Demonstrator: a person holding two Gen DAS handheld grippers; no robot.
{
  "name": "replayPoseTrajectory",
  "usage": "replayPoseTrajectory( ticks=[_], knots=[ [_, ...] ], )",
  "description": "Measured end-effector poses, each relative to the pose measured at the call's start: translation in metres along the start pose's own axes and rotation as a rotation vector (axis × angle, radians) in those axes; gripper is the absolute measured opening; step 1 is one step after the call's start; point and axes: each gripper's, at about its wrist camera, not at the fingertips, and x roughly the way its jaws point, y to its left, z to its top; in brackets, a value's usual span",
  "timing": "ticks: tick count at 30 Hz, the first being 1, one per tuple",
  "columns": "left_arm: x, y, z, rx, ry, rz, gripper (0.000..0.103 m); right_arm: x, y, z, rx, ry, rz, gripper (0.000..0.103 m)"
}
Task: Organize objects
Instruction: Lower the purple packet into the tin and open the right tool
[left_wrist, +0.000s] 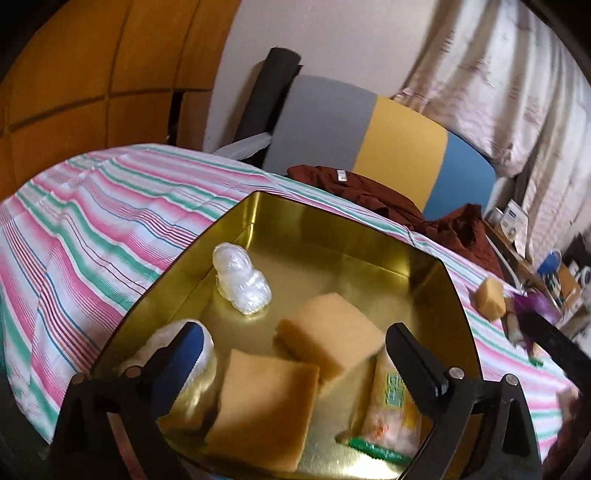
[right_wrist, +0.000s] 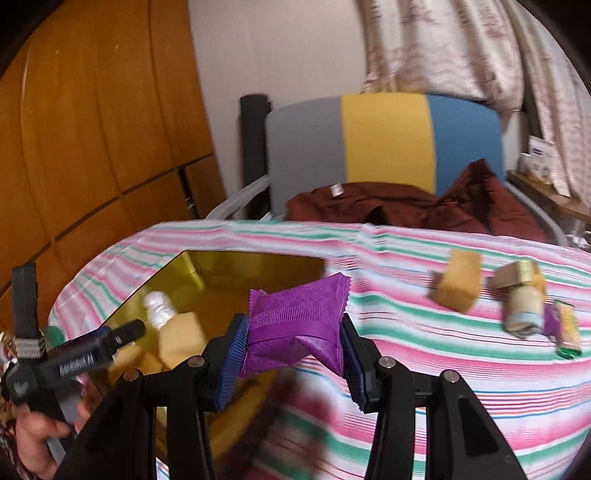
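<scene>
While right gripper (right_wrist: 293, 345) clamps purple packet (right_wrist: 299, 325), left gripper (left_wrist: 291, 354) gapes over gold tin (left_wrist: 332, 236)

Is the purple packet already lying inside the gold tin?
No, the purple packet is clamped between the pads of the right hand-held gripper, held above the striped cloth beside the gold tin.
</scene>
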Motion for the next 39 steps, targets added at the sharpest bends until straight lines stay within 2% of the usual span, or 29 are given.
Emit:
replayPoseTrajectory(
  ticks=[6,11,14,16,19,23,29,33,39],
  knots=[
    [-0.001,-0.002,-0.003,0.0,0.019,0.013,0.102,0.037,0.034,0.004,-0.092,0.083,0.031,0.048],
    [-0.002,0.001,-0.003,-0.034,0.034,0.007,0.102,0.063,0.042,0.012,-0.116,0.129,0.022,0.048],
    [-0.003,0.0,-0.003,-0.04,0.032,0.011,0.102,0.081,0.041,0.019,-0.109,0.172,0.003,0.051],
    [-0.004,0.0,-0.003,-0.039,0.033,0.007,0.102,0.09,0.038,0.021,-0.085,0.196,-0.008,0.056],
    [-0.005,-0.002,-0.002,-0.035,0.031,0.007,0.102,0.098,0.033,0.022,-0.036,0.232,0.007,0.057],
    [-0.006,-0.003,-0.002,-0.032,0.031,0.001,0.102,0.095,0.028,0.017,-0.003,0.239,0.029,0.058],
    [-0.006,-0.011,-0.006,-0.013,0.041,-0.014,0.102,0.071,0.02,0.016,0.013,0.175,0.022,0.058],
    [-0.008,-0.019,-0.01,0.016,0.04,-0.023,0.102,0.052,0.005,0.015,0.032,0.134,-0.007,0.058],
    [-0.009,-0.034,-0.016,0.051,0.054,-0.047,0.103,0.033,-0.024,0.01,0.083,0.12,-0.055,0.058]
  ],
)
